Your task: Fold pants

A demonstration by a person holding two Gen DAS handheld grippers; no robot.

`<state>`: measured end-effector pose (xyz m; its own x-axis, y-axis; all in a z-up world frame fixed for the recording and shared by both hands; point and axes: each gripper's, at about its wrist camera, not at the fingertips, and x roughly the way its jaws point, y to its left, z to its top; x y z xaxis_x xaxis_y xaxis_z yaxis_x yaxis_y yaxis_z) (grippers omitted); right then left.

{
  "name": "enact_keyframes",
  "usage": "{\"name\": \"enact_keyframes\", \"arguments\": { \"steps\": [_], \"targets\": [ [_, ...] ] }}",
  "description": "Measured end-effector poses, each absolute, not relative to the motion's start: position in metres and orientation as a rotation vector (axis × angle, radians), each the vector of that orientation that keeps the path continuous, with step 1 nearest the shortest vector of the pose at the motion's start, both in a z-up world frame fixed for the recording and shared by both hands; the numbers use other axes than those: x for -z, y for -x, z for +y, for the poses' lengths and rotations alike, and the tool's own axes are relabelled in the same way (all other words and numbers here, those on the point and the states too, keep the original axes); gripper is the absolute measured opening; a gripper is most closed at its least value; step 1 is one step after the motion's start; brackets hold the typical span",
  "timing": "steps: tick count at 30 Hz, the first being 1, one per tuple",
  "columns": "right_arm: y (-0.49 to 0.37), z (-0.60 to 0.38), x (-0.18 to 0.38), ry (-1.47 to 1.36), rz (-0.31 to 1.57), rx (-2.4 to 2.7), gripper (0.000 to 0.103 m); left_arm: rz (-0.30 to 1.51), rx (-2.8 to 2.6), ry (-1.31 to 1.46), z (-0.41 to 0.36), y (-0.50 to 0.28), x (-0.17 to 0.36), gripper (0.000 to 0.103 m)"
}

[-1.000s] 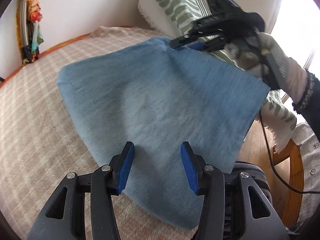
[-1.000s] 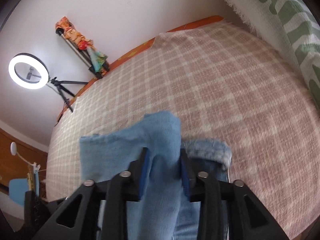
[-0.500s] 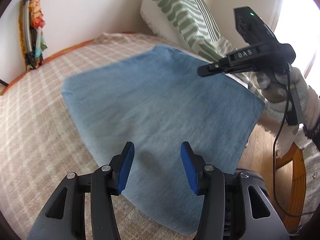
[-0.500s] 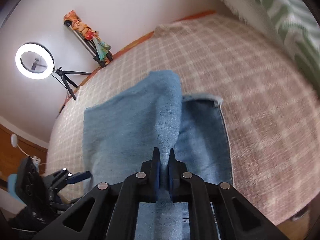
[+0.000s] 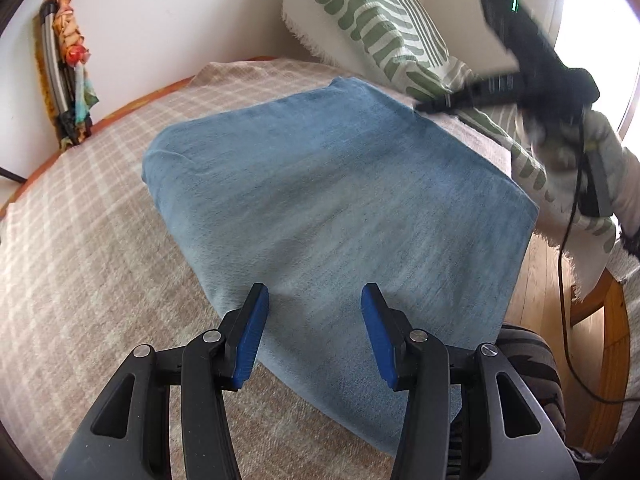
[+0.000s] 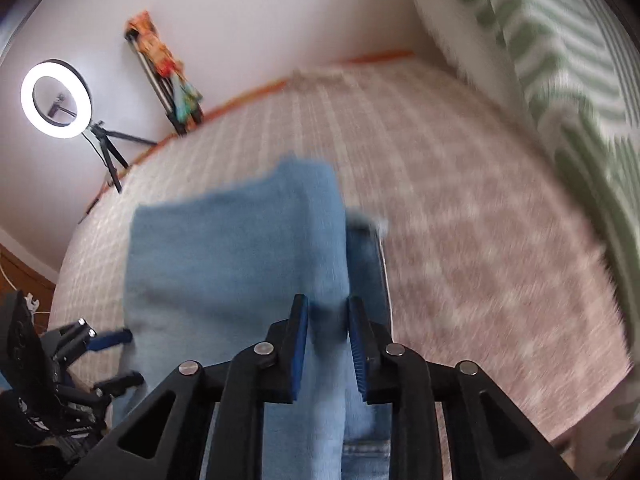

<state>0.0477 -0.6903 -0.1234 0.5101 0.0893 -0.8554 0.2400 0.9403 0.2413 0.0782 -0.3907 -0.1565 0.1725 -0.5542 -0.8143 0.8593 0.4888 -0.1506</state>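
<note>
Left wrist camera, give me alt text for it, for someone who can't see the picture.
Folded blue pants lie flat on a beige checked blanket, with the open left gripper just above their near edge, its blue-padded fingers spread and holding nothing. The blurred right gripper hangs over the far right, in front of a green-striped pillow.

We see a bed (image 5: 80, 264) under a beige checked blanket (image 6: 460, 200); folded blue pants (image 5: 340, 200) lie flat at its near edge, a green-striped pillow (image 5: 372, 28) at the far corner.
</note>
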Motion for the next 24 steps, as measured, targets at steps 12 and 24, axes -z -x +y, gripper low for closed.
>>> {"name": "enact_keyframes", "arguments": {
  "steps": [12, 24],
  "targets": [
    [-0.128, -0.653, 0.132, -0.144, 1.028, -0.009, 0.036, 0.945, 1.019, -0.417, -0.393, -0.072, 0.156, 0.047],
    [-0.150, -0.683, 0.182, -0.234, 1.093, 0.109, 0.038, 0.899, 1.002, -0.508, -0.395, -0.057, 0.158, 0.048]
  ]
}}
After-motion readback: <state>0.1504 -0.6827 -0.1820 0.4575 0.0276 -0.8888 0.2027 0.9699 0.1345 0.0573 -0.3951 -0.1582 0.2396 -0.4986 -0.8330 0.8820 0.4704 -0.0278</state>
